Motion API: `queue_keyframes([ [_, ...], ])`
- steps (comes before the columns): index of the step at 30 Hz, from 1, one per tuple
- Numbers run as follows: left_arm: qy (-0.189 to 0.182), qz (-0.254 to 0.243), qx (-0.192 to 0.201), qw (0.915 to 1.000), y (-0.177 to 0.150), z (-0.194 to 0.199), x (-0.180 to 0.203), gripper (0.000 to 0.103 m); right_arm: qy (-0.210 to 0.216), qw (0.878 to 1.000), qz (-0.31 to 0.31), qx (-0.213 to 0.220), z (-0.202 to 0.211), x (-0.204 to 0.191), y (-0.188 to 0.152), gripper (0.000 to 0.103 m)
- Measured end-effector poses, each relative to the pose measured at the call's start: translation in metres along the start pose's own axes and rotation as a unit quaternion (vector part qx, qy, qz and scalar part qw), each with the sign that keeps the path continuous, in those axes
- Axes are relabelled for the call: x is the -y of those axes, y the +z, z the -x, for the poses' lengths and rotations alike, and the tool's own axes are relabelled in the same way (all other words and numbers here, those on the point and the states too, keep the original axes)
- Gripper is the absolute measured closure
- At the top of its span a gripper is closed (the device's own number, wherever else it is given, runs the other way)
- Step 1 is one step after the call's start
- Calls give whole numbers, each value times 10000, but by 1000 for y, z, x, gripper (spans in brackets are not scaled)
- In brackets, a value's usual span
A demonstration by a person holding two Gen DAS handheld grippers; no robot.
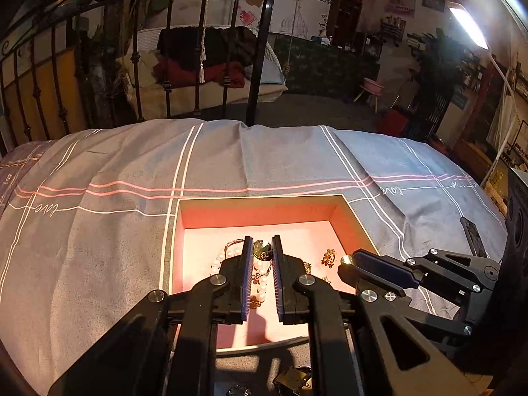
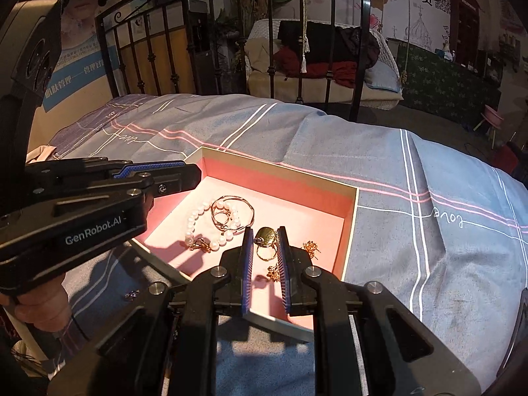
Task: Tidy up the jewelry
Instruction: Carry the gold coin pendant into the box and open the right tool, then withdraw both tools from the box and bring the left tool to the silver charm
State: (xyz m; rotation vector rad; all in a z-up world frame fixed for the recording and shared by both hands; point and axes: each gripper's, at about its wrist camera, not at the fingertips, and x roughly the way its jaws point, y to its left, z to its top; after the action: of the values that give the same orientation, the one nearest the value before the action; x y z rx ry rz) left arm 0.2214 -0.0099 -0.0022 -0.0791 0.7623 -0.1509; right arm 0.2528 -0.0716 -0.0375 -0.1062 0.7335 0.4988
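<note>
An open pink-lined box [image 1: 358, 222] [image 2: 349, 227] lies on the bed. It holds a pearl bracelet [image 2: 198, 213], a gold bangle [image 2: 246, 206], gold earrings [image 1: 328, 257] [image 2: 310, 247] and other small gold pieces. My left gripper [image 1: 262, 247] hovers over the box, shut on a dark green round pendant [image 1: 263, 249]. My right gripper [image 2: 265, 237] hovers over the box's right part, shut on a gold oval ring-like piece [image 2: 267, 236]; it also shows in the left wrist view [image 1: 346, 259], with the gold piece at its tip.
A grey-blue bedspread [image 1: 132, 231] [image 2: 429, 247] with white and pink lines covers the bed. Loose jewelry pieces [image 1: 293, 379] [image 2: 132, 294] lie on the cloth near the box's front edge. A black iron bed frame [image 1: 257, 49] stands behind. A dark phone-like object [image 1: 473, 236] lies at right.
</note>
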Motion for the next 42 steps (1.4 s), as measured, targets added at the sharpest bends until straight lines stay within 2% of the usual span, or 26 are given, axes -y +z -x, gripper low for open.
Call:
queue_keyframes([
  [17, 107, -47, -503, 9987, -3, -46, 4, 92, -114, 9985, -41, -529, -45, 8, -3, 88],
  [26, 204, -1, -692, 9974, -7, -62, 0, 92, -108, 9984, -56, -548, -49, 10, -4, 88],
  [38, 263, 27, -759, 9968, -2, -67, -1, 92, -74, 9980, -6, -623, -52, 7, -1, 88],
  [39, 250, 34, -784, 9966, -1, -67, -2, 89, -69, 9979, -5, -636, -53, 6, -1, 88],
  [40, 225, 54, -812, 9964, 0, -67, -2, 79, -74, 9979, -4, -646, -53, 6, 0, 88],
  [42, 201, 83, -755, 9969, 2, -62, -5, 69, -71, 9978, -14, -655, -52, 5, 0, 88],
])
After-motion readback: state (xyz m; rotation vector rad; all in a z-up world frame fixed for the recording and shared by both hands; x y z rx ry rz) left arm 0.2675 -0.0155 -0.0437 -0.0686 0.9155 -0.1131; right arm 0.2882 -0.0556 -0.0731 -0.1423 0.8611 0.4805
